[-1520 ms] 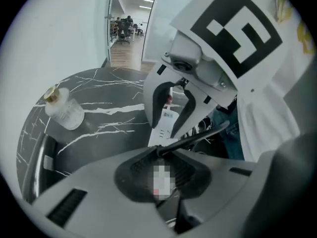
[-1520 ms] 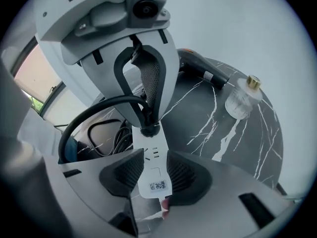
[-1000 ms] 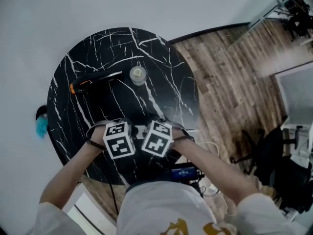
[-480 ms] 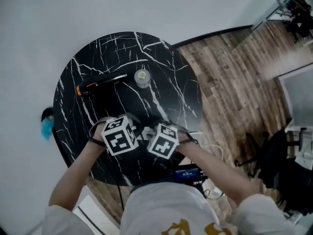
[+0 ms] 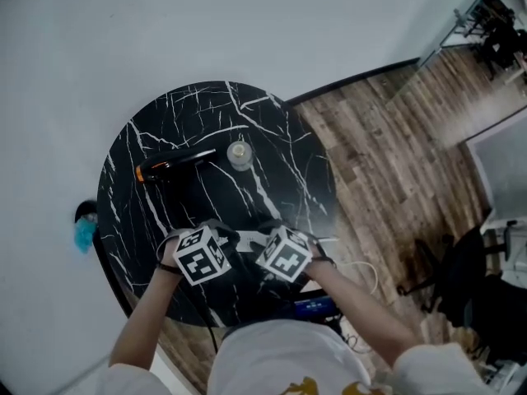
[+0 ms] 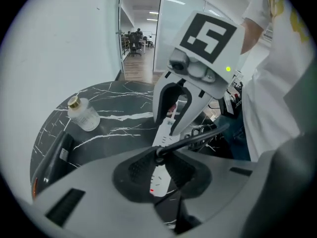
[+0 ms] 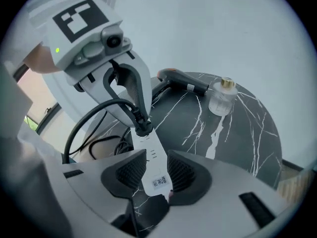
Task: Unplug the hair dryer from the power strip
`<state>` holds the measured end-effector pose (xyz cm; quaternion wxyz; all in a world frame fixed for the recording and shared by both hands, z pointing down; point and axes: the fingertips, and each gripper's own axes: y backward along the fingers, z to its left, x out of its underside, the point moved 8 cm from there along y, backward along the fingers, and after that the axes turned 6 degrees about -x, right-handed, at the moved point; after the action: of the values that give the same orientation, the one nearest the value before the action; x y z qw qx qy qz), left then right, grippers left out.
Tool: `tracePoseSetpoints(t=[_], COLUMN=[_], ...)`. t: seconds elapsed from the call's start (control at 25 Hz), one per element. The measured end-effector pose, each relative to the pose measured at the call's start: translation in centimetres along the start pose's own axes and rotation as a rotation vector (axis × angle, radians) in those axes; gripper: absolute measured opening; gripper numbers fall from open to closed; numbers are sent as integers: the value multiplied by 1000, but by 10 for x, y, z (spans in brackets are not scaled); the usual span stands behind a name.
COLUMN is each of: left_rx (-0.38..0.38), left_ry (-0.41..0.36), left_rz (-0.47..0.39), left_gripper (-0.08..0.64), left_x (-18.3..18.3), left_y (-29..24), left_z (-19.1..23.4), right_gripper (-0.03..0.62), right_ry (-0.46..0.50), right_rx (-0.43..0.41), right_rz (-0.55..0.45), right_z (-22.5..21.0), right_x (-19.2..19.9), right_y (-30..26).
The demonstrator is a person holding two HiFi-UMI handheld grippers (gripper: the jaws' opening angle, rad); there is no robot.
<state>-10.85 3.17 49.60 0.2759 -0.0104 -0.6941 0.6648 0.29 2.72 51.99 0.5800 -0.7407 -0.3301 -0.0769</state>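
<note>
Left tool [image 6: 158, 158] is clamping the black plug [image 7: 143, 128], which is still looking seated at the far end of the white power strip [image 7: 152, 152]. The right tool [image 7: 157, 171] is pinching the strip's sides, bracing it. Since a second ago both tools are only rolling and spreading slightly, so the pull is probably just starting. The hair dryer [image 5: 169, 163] is lying well apart, across the desk [image 5: 280, 138].

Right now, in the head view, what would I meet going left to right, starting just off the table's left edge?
From the left: blue object beside the table → hair dryer → glass bottle → wooden floor.
</note>
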Motion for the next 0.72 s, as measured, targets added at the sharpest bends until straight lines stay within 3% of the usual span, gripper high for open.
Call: tracePoseSetpoints(t=[0.32, 0.72], left_rx=[-24, 24], left_ry=[20, -52], left_rz=[15, 52], left_gripper=[53, 196], left_x=[9, 21], left_y=[-4, -3], left_z=[-4, -13], right_gripper=[117, 117], right_ry=[-118, -174], right_rx=[43, 66], right_rz=[-82, -145], right_z=[-1, 3], right_x=[22, 35], right_y=[27, 43])
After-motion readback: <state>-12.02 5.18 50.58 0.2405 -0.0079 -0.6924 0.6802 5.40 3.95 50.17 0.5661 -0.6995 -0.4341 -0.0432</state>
